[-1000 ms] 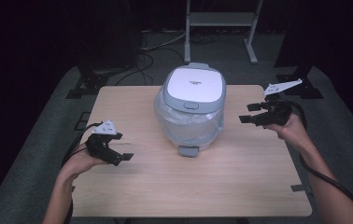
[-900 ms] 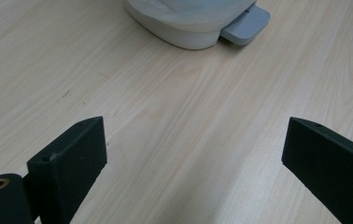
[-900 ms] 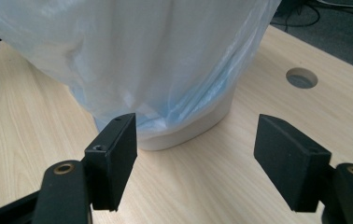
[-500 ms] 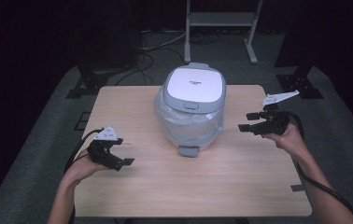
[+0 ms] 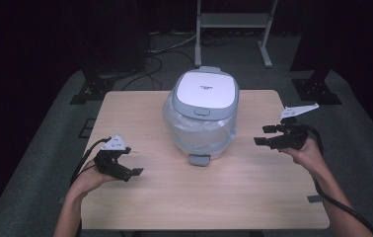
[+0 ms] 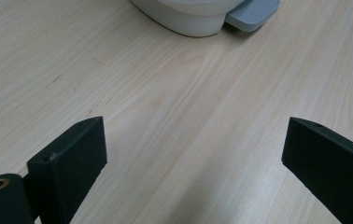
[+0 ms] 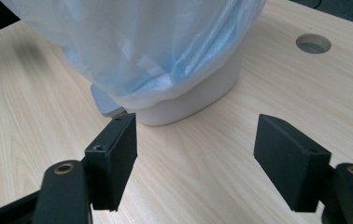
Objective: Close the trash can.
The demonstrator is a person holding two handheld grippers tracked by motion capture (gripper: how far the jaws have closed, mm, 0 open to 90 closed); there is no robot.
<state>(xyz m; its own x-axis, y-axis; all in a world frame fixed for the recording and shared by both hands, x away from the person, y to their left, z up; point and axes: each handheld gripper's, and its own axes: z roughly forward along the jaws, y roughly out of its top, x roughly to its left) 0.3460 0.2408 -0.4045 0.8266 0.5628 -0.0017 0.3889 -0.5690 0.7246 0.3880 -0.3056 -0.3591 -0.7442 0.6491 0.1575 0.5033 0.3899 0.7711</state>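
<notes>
A white pedal bin [image 5: 204,91] with a shut lid, a clear plastic liner [image 5: 199,131] and a grey pedal [image 5: 199,159] stands in the middle of the wooden table [image 5: 224,197]. My left gripper [image 5: 131,173] is held low over the table at the front left, open and empty. In the left gripper view its jaws [image 6: 193,154] stand wide apart over bare wood, with the bin's base [image 6: 188,18] and pedal [image 6: 251,14] farther off. My right gripper [image 5: 263,136] is to the right of the bin, open, pointing at it. Its jaws [image 7: 195,154] frame the bin's base [image 7: 198,98] and the liner [image 7: 151,42] without touching.
A round cable hole [image 7: 313,43] lies in the table top beyond the bin. Behind the table a metal stand [image 5: 234,29] and cables lie on the dark floor. Black cables trail from both grippers off the table's sides.
My right gripper has come down and nearer to the table's front, still beside the bin. The left gripper has barely shifted. Both stay open.
</notes>
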